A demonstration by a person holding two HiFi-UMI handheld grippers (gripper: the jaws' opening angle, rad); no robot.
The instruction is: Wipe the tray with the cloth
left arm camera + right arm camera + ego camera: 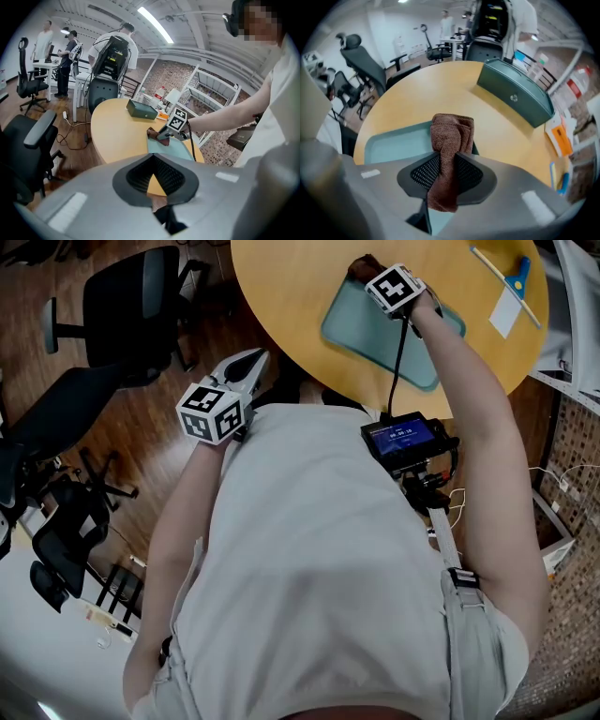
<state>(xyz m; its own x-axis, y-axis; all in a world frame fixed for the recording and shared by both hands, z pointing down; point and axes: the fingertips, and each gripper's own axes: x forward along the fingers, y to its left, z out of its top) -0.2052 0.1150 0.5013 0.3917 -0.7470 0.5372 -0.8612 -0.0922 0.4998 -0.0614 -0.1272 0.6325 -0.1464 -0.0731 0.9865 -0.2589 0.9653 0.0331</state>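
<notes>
A teal tray [375, 338] lies on the round wooden table [281, 296]. My right gripper [367, 276] points down over the tray's far left corner, shut on a brown cloth [451, 140]. The cloth [360, 265] bunches out past the jaws onto the tray's edge [393, 140]. In the left gripper view the right gripper [165, 136] presses the cloth [153, 134] at the tray's [178, 149] near corner. My left gripper [249, 362] hangs off the table's near edge above the floor. Its jaws [152, 161] stand together with nothing between them.
A dark green box [515, 96] sits on the table beyond the tray. A blue-handled tool and a white paper [511, 292] lie at the table's right. Black office chairs [131, 306] stand on the wood floor to the left. People stand at desks [56, 51] far off.
</notes>
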